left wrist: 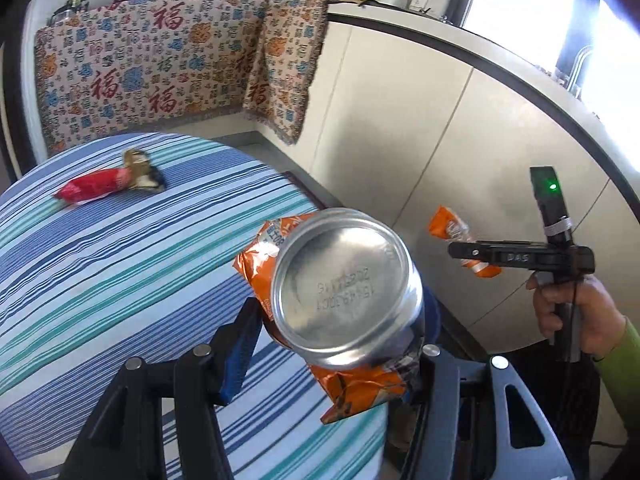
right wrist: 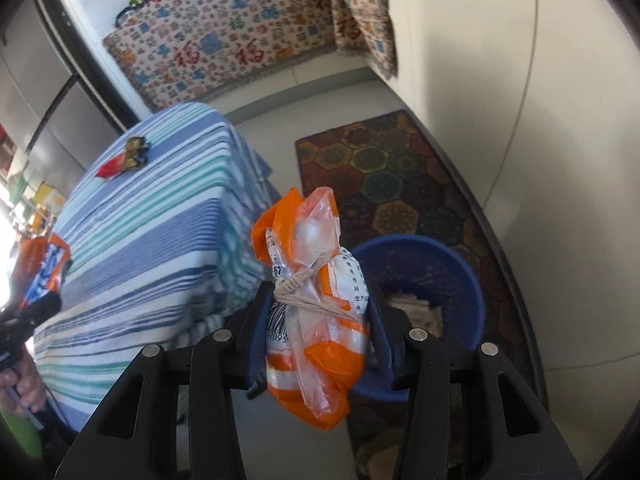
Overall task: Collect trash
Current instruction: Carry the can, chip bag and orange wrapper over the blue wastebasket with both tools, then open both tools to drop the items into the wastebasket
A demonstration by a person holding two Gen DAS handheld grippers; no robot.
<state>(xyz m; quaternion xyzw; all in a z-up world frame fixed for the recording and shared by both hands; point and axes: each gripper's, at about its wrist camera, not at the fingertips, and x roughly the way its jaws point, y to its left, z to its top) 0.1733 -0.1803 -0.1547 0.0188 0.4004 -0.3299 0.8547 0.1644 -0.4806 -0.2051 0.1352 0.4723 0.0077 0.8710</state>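
My left gripper [left wrist: 336, 344] is shut on a silver can [left wrist: 344, 292] wrapped with an orange snack wrapper [left wrist: 356, 394], held above the striped table's right edge. My right gripper [right wrist: 316, 328] is shut on an orange and white plastic bag [right wrist: 316, 320] tied with string, held above the floor beside a blue bin [right wrist: 424, 280]. The right gripper [left wrist: 480, 258] with its bag [left wrist: 452, 232] also shows in the left wrist view. A red wrapper [left wrist: 94, 188] and a brown wrapper [left wrist: 142, 168] lie on the table's far side, and show in the right wrist view [right wrist: 124, 158].
The table wears a blue striped cloth [left wrist: 120, 280]. A patterned rug [right wrist: 392, 172] lies on the floor under the bin. White cabinets [left wrist: 440, 120] run along the right. A patterned cloth [left wrist: 160, 68] hangs from the counter behind, with pots on top.
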